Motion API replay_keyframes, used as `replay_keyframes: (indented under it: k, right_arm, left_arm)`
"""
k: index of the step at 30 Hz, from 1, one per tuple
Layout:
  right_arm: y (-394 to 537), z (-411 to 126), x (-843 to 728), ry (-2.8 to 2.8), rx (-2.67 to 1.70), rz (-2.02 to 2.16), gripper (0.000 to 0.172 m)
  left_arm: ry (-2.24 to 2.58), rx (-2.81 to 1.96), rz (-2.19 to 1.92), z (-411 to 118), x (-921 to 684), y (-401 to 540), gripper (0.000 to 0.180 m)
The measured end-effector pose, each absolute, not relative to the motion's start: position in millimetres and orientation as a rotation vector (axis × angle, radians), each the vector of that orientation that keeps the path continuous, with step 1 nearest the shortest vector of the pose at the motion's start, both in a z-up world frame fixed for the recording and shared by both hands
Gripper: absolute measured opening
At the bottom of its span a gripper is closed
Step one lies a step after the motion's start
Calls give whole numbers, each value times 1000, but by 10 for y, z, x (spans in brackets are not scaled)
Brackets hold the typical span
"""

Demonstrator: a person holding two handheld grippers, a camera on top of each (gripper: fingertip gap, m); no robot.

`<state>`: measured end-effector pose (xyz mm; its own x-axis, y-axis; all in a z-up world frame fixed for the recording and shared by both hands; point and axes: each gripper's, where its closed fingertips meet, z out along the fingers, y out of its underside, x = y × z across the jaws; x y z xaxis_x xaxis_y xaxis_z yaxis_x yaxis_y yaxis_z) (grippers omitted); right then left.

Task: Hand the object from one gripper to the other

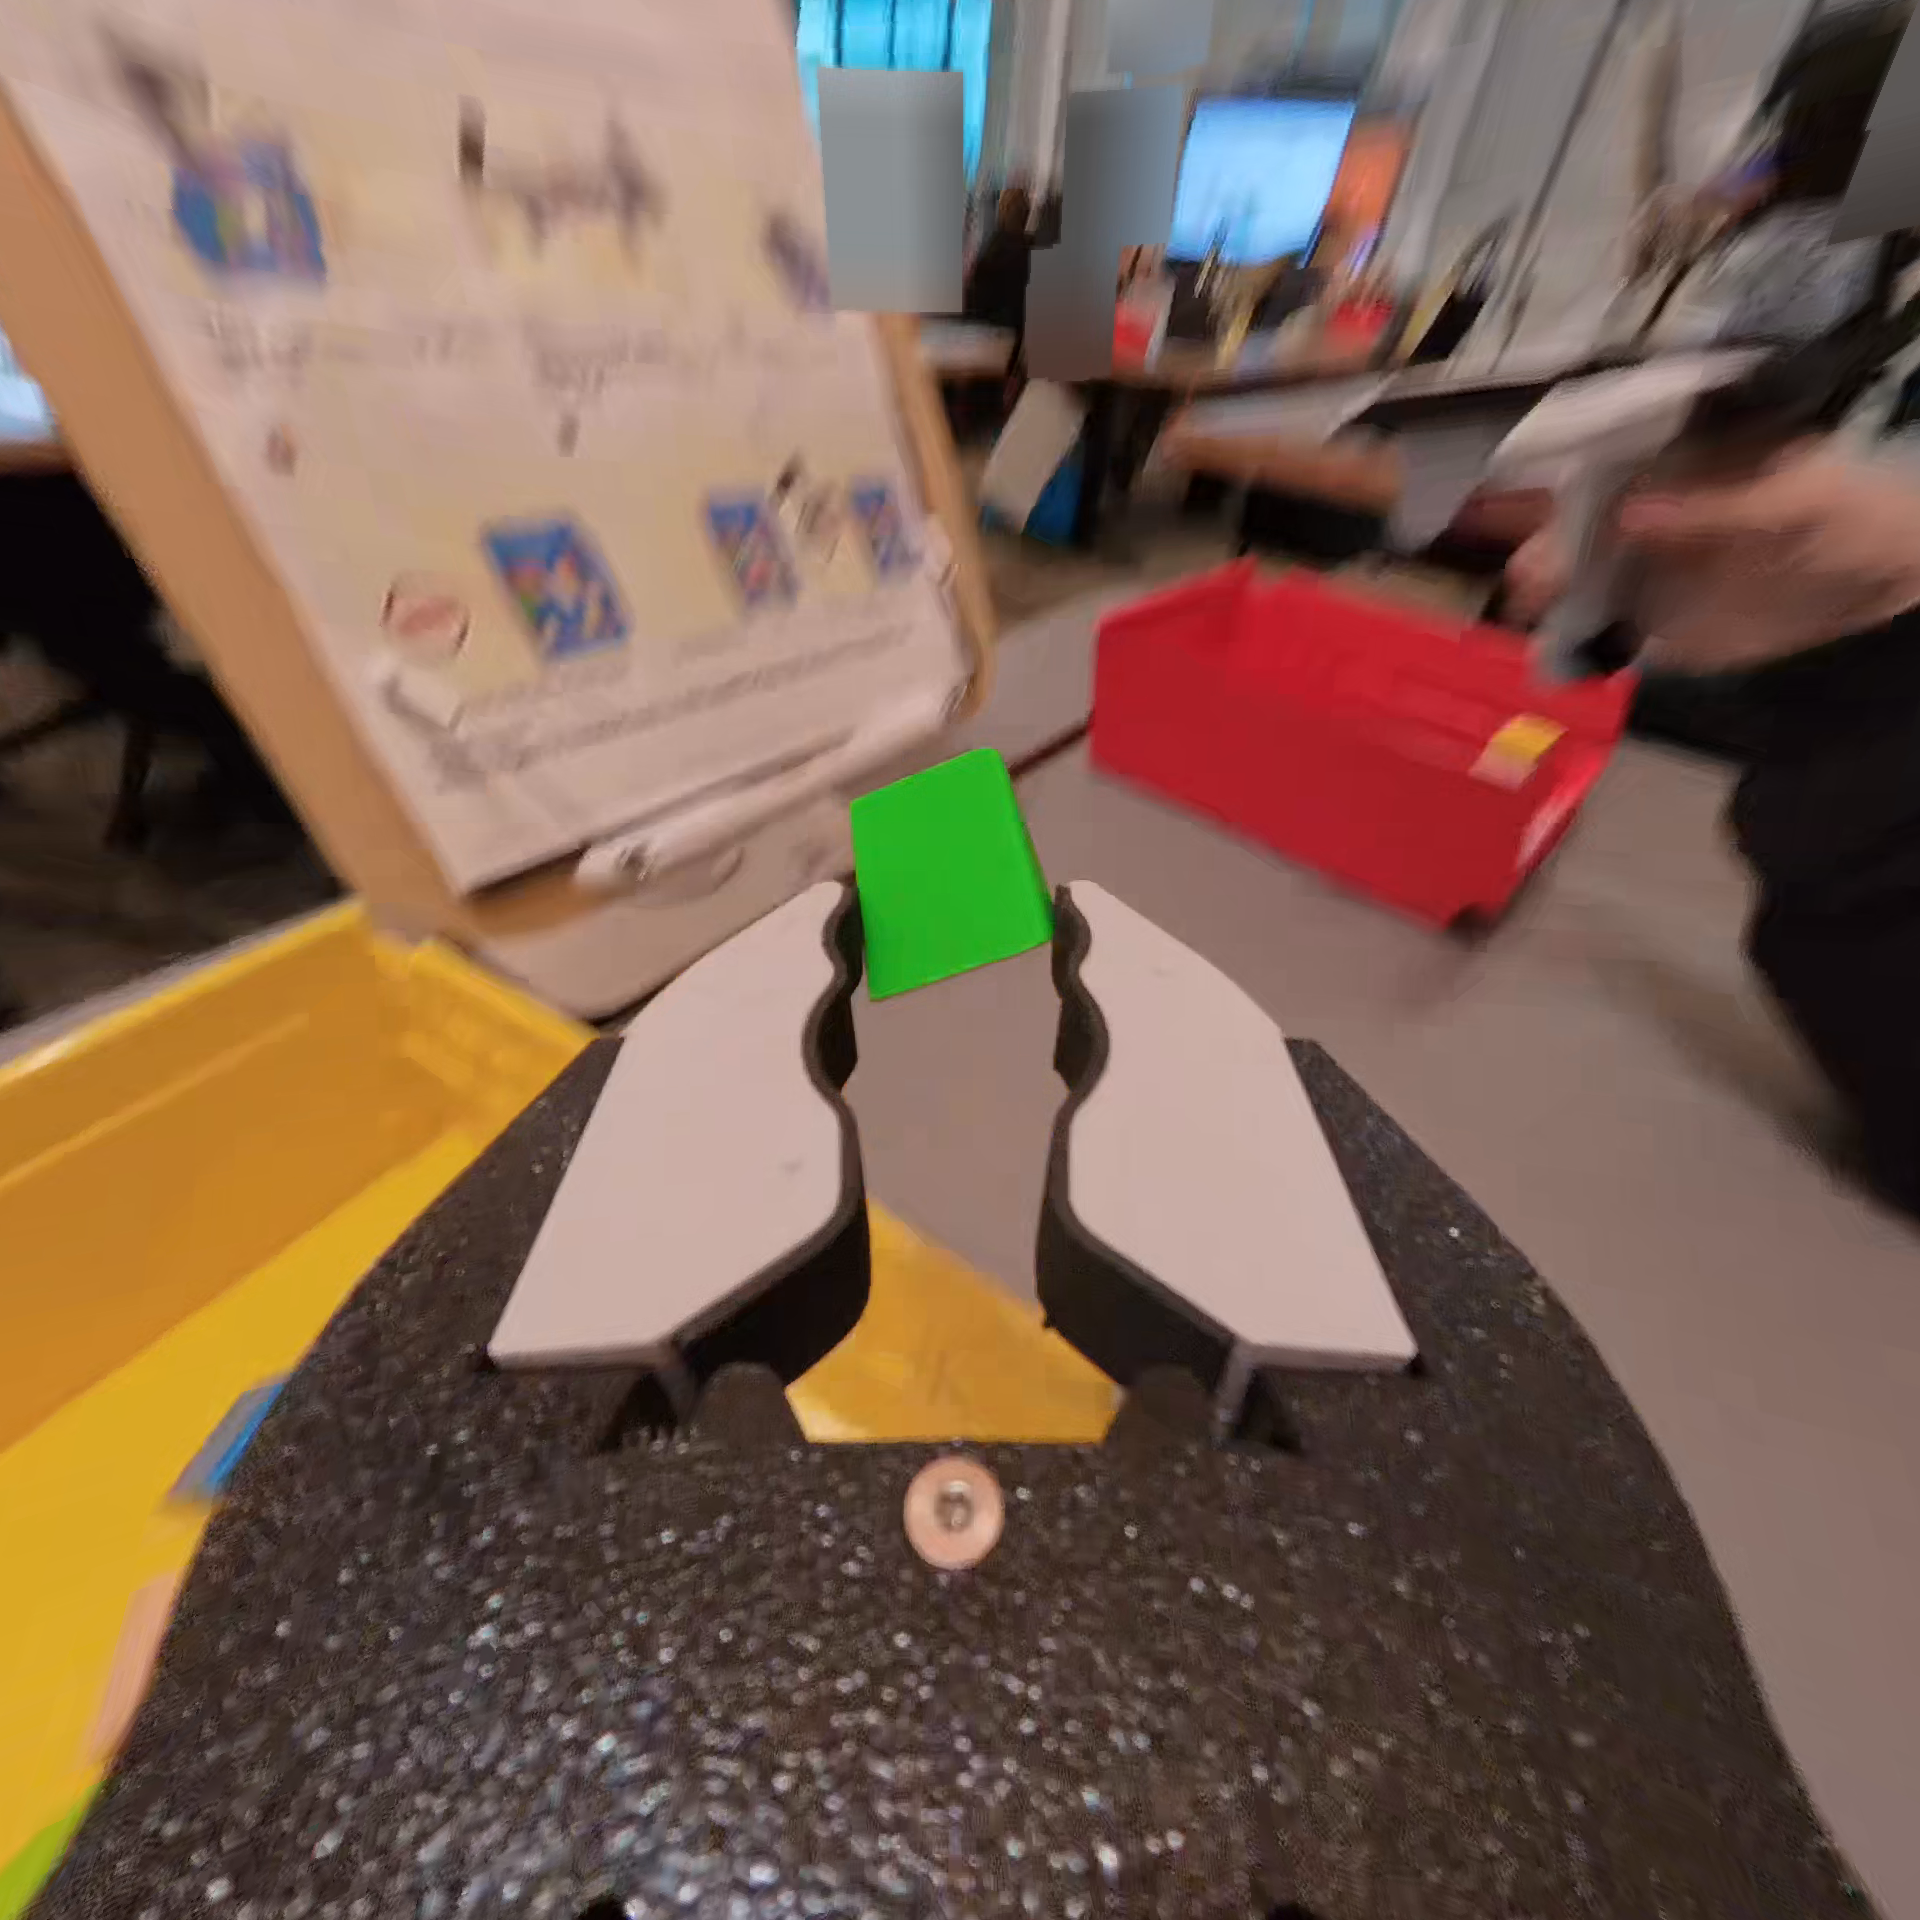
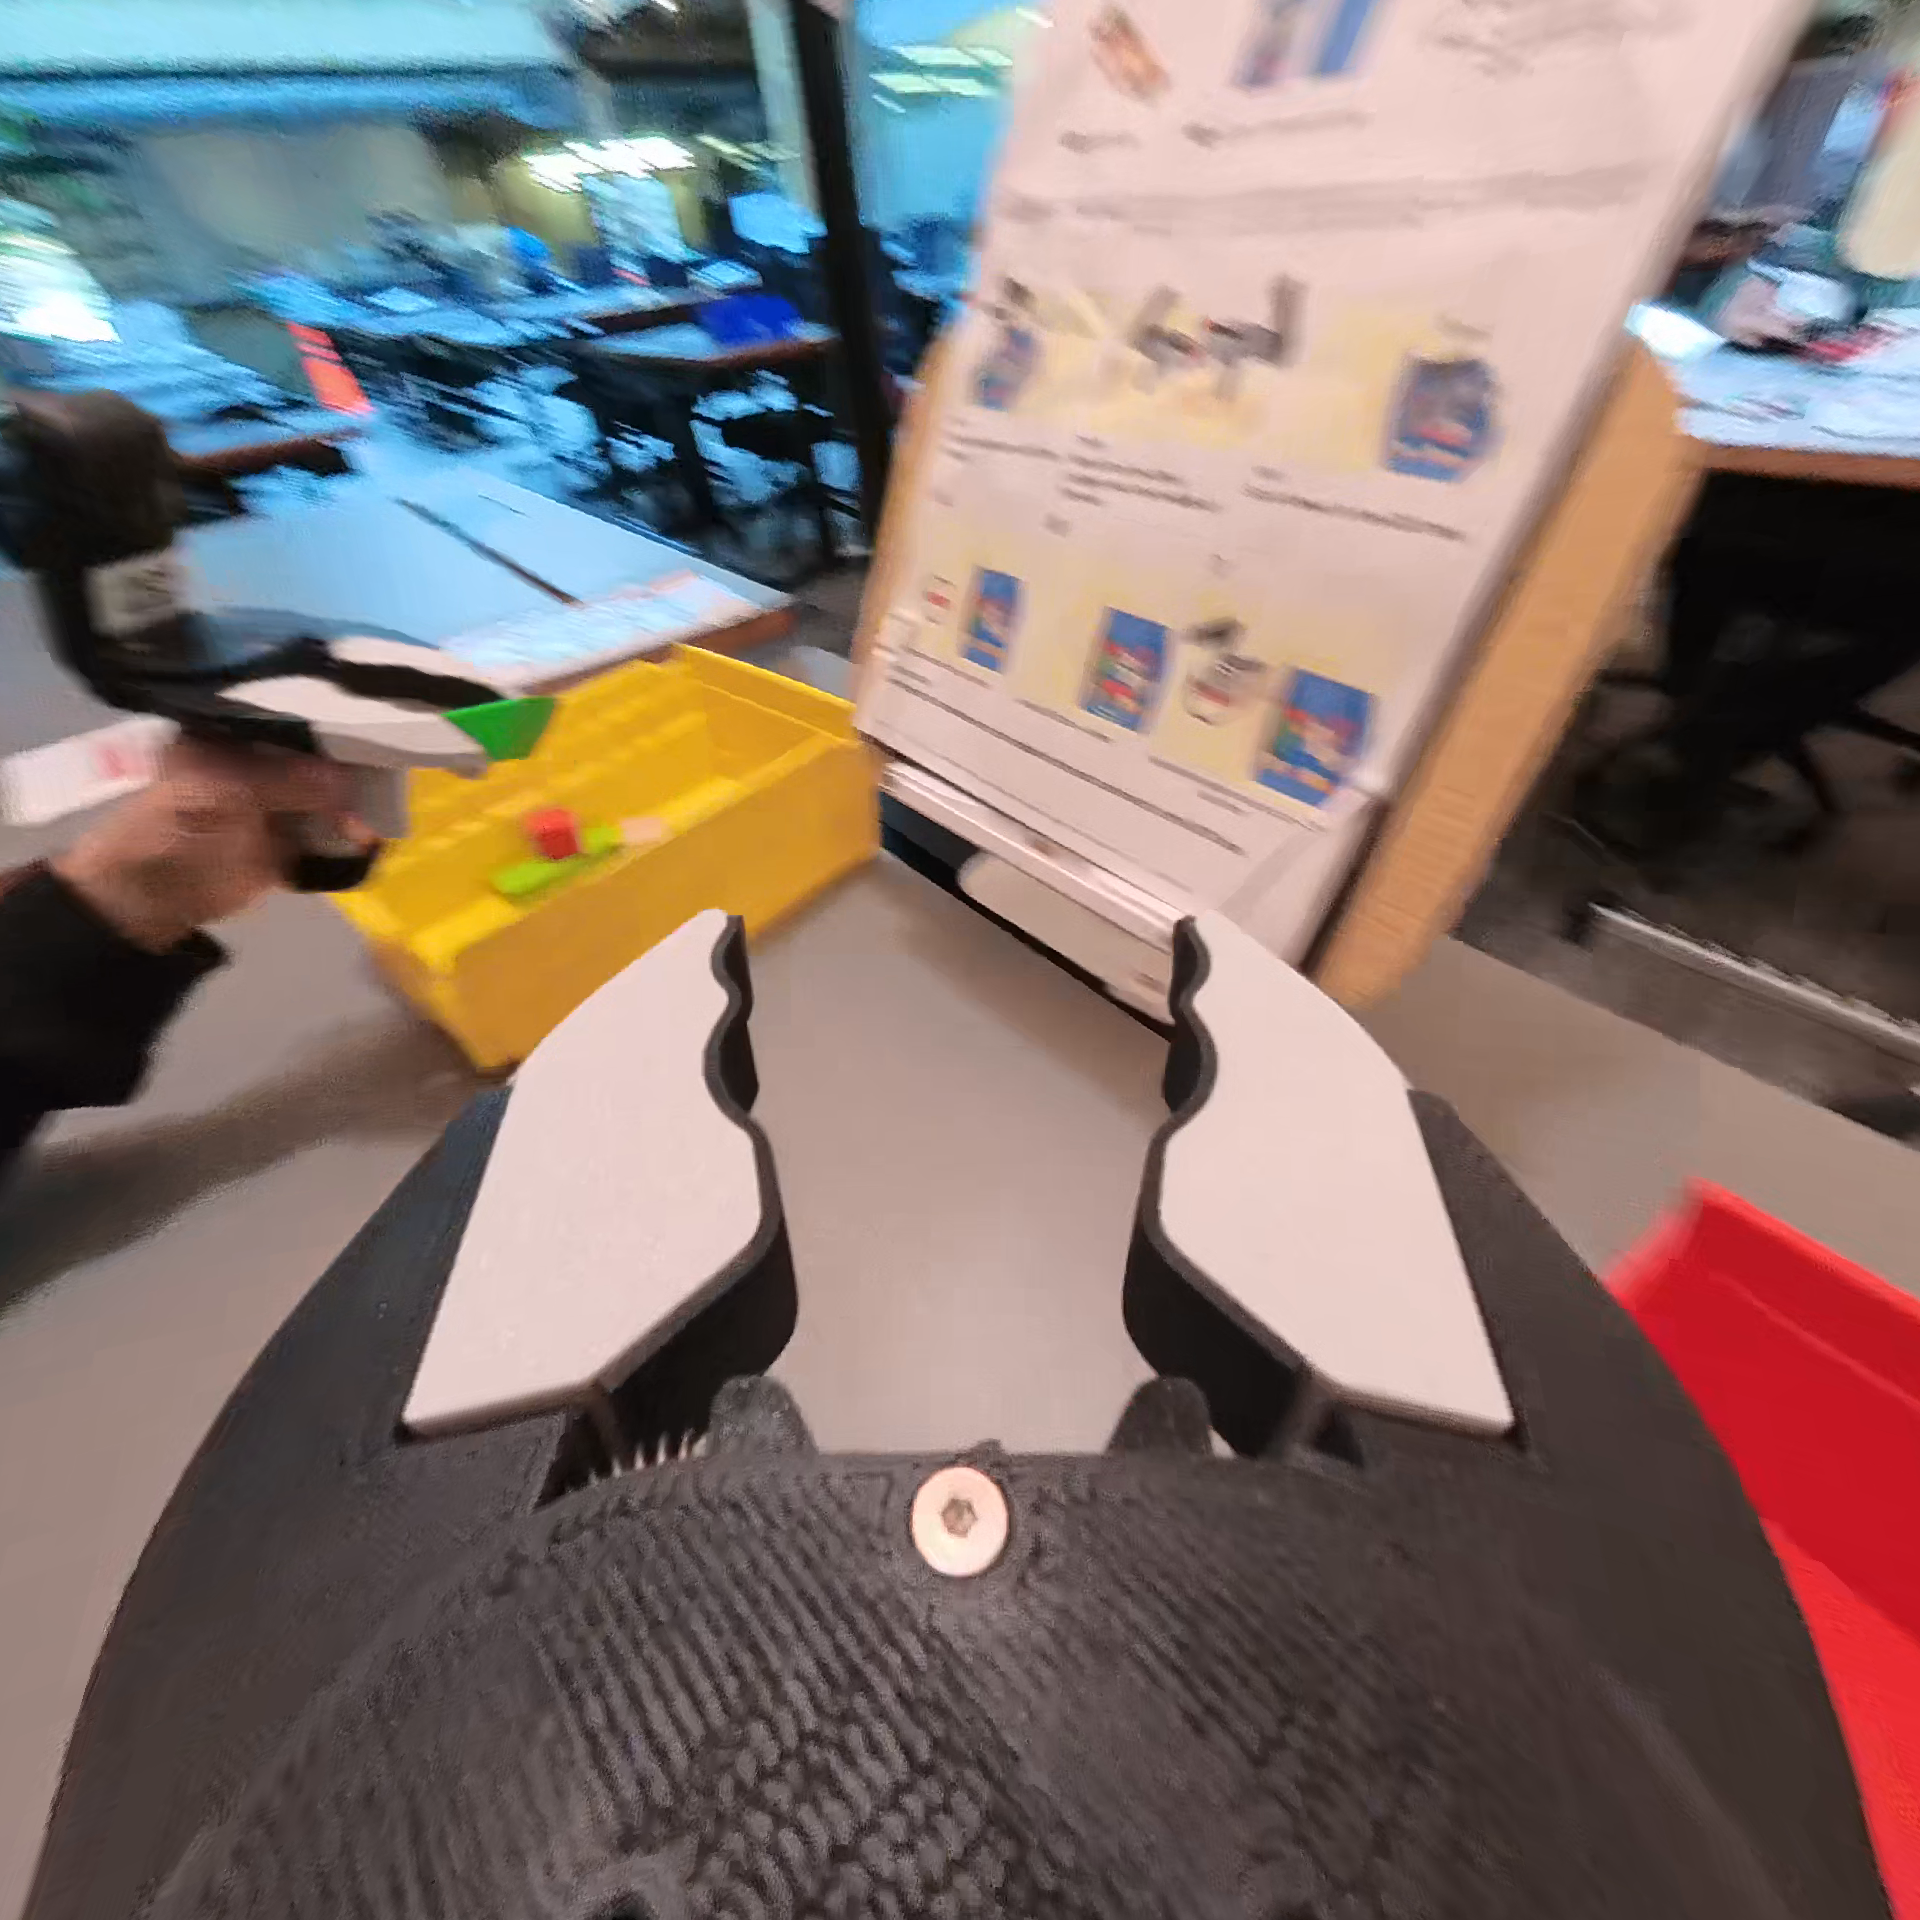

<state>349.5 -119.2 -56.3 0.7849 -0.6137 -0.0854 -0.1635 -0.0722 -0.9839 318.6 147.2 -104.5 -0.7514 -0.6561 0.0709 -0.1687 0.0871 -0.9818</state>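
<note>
Only the tips of the left gripper (image 1: 954,914) pinch the green block (image 1: 940,873); the right gripper (image 2: 961,935) gapes empty, so a careless handover could drop it.

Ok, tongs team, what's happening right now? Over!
Left tongs pinching green block. Right tongs open, empty, apart from it. Nothing between them.

We see a smooth matt green block (image 1: 948,878), glossy plastic yellow bin (image 2: 665,925), and rough, speckled black gripper body (image 1: 935,1714).

Left gripper (image 1: 951,914) fingers clamped — right gripper (image 2: 961,971) fingers wide apart.
</note>
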Motion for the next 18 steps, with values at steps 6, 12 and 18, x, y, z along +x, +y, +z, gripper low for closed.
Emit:
replay_keyframes:
  k: [6, 12, 18]
  right_arm:
    - [-230, -243, 2764, 206, -1532, -43, 74]
    - [467, -236, 2219, 12, -1487, 184, 67]
    - [666, -387, 2181, 1, -1524, 192, 61]
  left_arm:
    - [1721, -533, -2117, -520, 2565, 990, 34]
    - [1666, -385, -2098, -468, 2350, 749, 34]
    - [1672, -269, -1952, -619, 2283, 631, 34]
